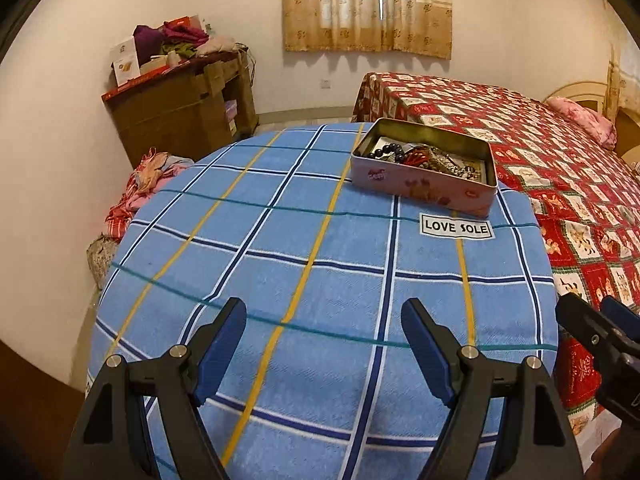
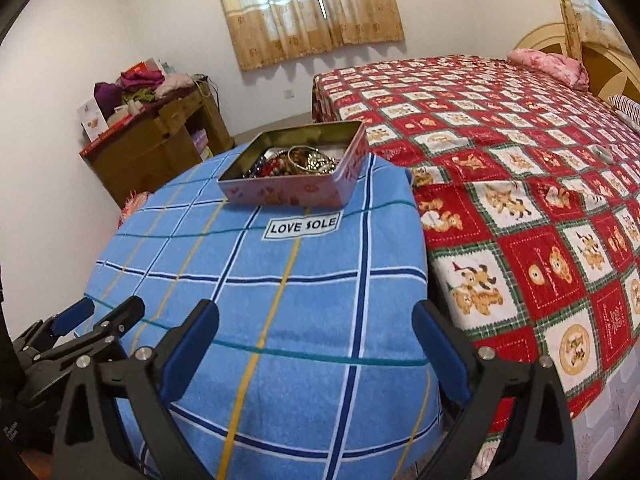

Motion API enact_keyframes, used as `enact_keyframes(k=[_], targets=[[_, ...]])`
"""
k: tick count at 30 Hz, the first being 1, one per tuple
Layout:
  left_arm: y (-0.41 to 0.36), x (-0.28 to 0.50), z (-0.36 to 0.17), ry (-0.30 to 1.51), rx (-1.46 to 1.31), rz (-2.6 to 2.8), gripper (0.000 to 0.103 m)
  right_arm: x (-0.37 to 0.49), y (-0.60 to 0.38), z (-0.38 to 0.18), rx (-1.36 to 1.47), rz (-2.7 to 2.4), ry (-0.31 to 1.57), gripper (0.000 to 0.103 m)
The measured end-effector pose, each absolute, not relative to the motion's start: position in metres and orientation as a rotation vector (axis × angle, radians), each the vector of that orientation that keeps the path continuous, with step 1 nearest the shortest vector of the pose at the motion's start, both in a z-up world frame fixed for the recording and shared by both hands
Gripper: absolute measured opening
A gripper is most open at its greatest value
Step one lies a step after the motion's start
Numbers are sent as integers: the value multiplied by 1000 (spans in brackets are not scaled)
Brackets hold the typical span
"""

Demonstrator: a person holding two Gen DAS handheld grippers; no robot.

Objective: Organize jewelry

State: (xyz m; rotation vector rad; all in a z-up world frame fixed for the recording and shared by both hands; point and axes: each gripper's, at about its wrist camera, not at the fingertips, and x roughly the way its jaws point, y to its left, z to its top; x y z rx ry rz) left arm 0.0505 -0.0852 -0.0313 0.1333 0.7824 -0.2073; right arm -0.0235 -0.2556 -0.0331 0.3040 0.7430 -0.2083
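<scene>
An open pink tin [image 1: 424,190] [image 2: 288,194] stands at the far side of a round table under a blue checked cloth [image 1: 320,272] [image 2: 304,288]. Tangled jewelry [image 1: 424,158] [image 2: 298,164] fills it: dark beads, red pieces, gold bangles. My left gripper [image 1: 324,308] hangs open over the near part of the cloth, nothing between its fingers. My right gripper [image 2: 316,308] is open wide too, also empty, and stands just right of the left one. Both are well short of the tin. Each gripper shows at the edge of the other's view, the right gripper [image 1: 592,320] and the left gripper [image 2: 100,316].
A bed with a red patterned quilt [image 2: 520,184] adjoins the table on the right, with a small round grey thing [image 2: 602,154] lying on it. A wooden cabinet [image 1: 180,108] piled with clothes stands at the back left. A white "LOVE SOLE" label [image 1: 456,226] is in front of the tin.
</scene>
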Motion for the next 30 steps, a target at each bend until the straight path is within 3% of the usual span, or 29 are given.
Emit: enact_keyframes(k=[14, 23, 30], targets=[[-76, 18, 0, 756, 107, -198, 80, -51, -240, 4, 256, -229, 685, 101], [-66, -26, 60, 507, 109, -166, 81, -88, -230, 63, 207, -231, 465, 103], [-64, -34, 87, 397, 88, -171, 87, -104, -231, 100, 213, -229, 281, 103]])
